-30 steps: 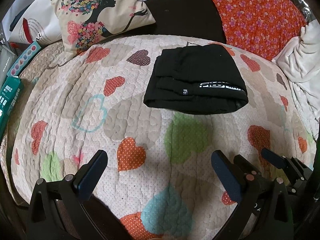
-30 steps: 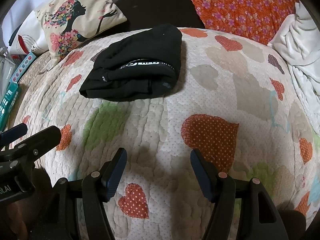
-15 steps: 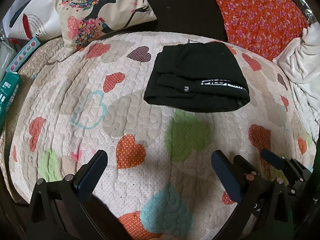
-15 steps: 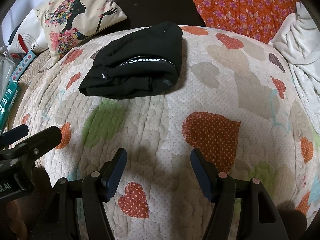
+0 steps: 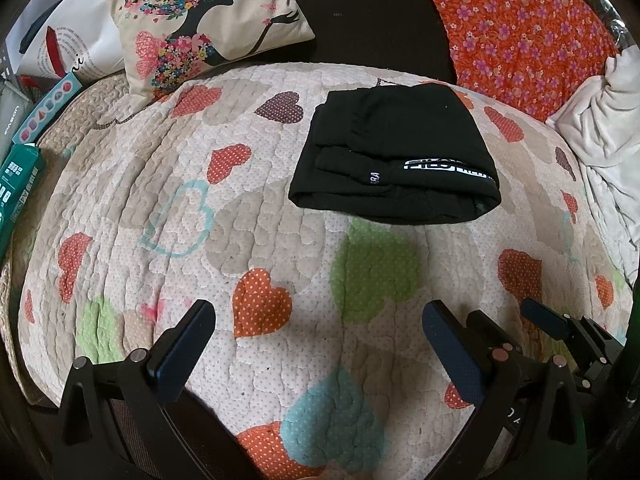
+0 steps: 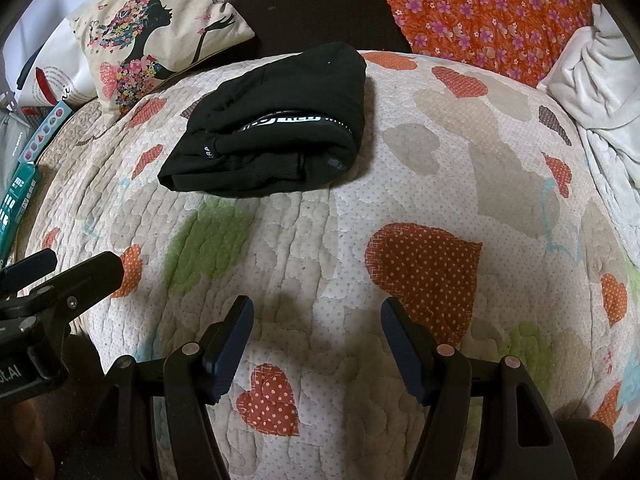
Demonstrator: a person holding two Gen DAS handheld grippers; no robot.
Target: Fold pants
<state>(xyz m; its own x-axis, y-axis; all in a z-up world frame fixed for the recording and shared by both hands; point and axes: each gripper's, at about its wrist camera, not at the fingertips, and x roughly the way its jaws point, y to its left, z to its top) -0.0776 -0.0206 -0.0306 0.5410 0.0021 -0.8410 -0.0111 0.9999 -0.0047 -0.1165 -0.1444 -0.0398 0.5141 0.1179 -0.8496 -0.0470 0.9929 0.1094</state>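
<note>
Black pants [image 5: 394,152] lie as a folded bundle on the heart quilt [image 5: 248,240], long axis 9-to-3. From left gripper [image 5: 316,344], pants at 1 o'clock; from right gripper [image 6: 316,342], 11 o'clock. Both spread wide, empty, well apart from bundle.

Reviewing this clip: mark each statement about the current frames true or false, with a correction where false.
1. The black pants lie folded in a compact bundle on the heart quilt. True.
2. The left tool grips the pants. False: it is open, holding nothing, and apart from them.
3. The right tool is open over bare quilt. True.
4. The pillow rests on top of the pants. False: it lies beyond the quilt's far edge, apart from them.
</note>
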